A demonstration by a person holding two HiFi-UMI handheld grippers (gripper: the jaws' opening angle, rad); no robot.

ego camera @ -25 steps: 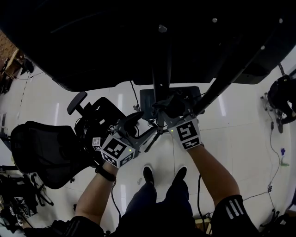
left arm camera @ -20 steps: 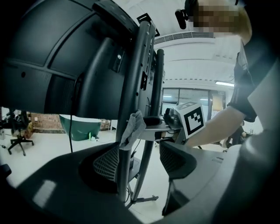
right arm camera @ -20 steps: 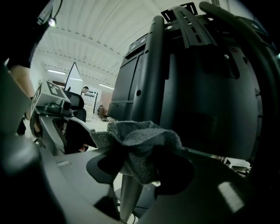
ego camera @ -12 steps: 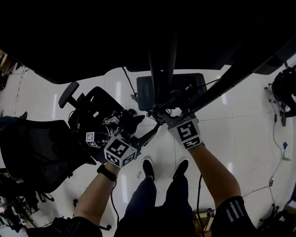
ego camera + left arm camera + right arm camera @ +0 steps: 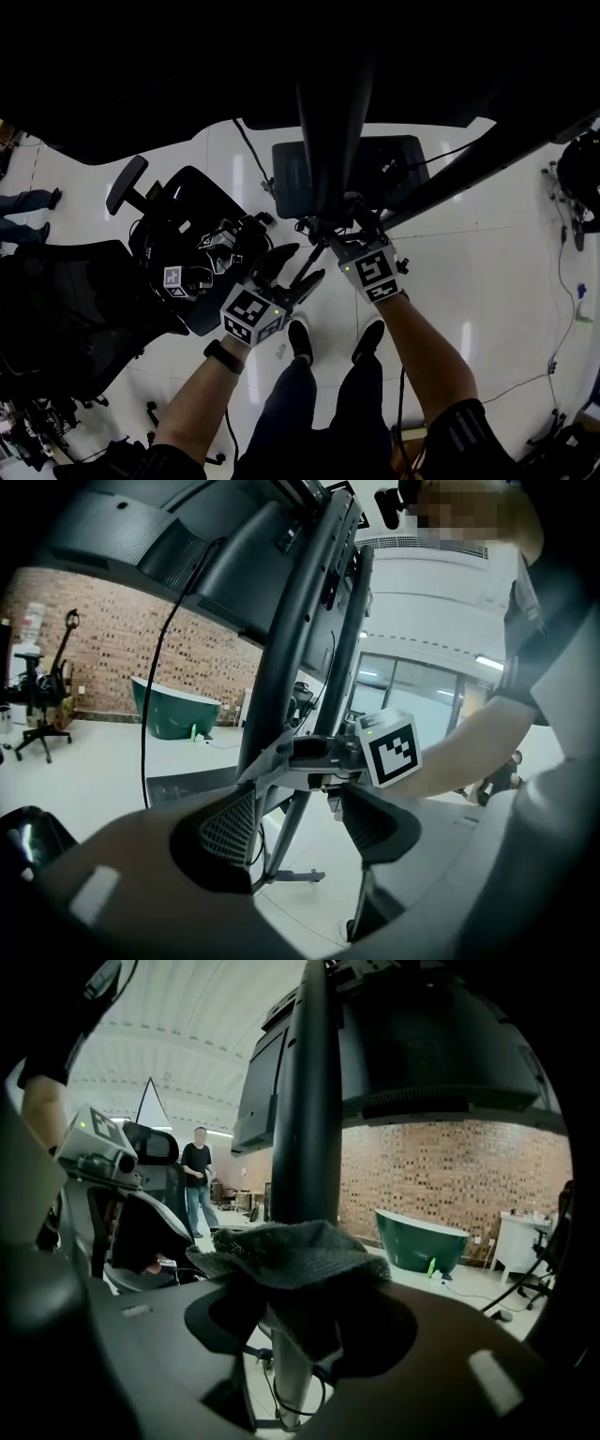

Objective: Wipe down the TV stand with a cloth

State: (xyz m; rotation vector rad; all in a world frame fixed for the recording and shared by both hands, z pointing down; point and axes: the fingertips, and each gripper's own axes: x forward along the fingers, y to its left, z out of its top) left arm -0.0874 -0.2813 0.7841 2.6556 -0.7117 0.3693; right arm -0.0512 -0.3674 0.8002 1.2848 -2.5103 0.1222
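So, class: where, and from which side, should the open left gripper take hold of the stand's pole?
Probably the pole just below the cloth, approached from the left, opposite the right gripper: the slim, straight column fits between spread jaws.

The floor (image 5: 487,281) is glossy white with thin joint lines and reflects the overhead lamps as bright streaks. A black office chair with a headrest (image 5: 192,202) stands on it at the left of the head view. A thin cable (image 5: 560,281) lies across it at the right.

A red brick wall (image 5: 441,1171) closes one side of the room. A dark green freestanding bathtub (image 5: 420,1234) stands before it, near a white table (image 5: 514,1232).

The white ribbed ceiling (image 5: 178,1035) is arched. Tall glazed panels (image 5: 412,691) line another side, under a strip light (image 5: 487,661).
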